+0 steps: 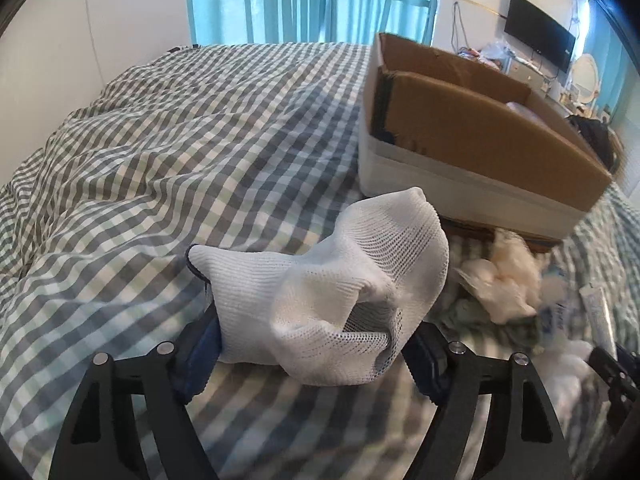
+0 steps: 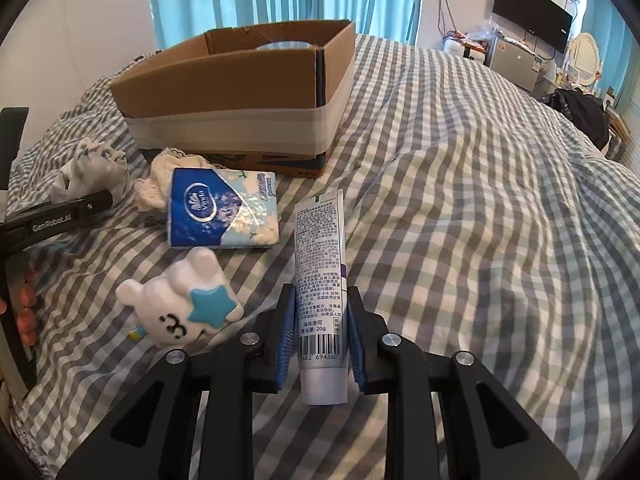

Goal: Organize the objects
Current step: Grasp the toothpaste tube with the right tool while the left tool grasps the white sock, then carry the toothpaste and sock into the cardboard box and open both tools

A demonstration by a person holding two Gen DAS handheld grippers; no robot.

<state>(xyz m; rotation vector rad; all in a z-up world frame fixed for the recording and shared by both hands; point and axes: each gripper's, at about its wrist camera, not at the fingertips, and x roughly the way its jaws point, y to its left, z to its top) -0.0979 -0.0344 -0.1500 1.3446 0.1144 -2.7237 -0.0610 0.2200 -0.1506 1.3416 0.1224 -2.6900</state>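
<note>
My left gripper (image 1: 312, 336) is shut on a white mesh sock (image 1: 332, 292) and holds it above the checked bedspread, in front of the cardboard box (image 1: 480, 136). My right gripper (image 2: 322, 300) is shut on a white toothpaste tube (image 2: 320, 264) that points forward. The same open box (image 2: 240, 92) stands ahead on the left in the right wrist view, with a roll of tape inside. A blue tissue pack (image 2: 220, 208), a white bunny toy with a blue star (image 2: 180, 304) and crumpled white cloths (image 2: 92, 172) lie on the bed before it.
The bed is covered by a grey and white checked bedspread (image 2: 460, 200). Turquoise curtains (image 1: 312, 0) hang behind it. A wall television (image 2: 532, 12), a small fridge (image 2: 516, 60) and a dark bag (image 2: 580, 112) are at the far right.
</note>
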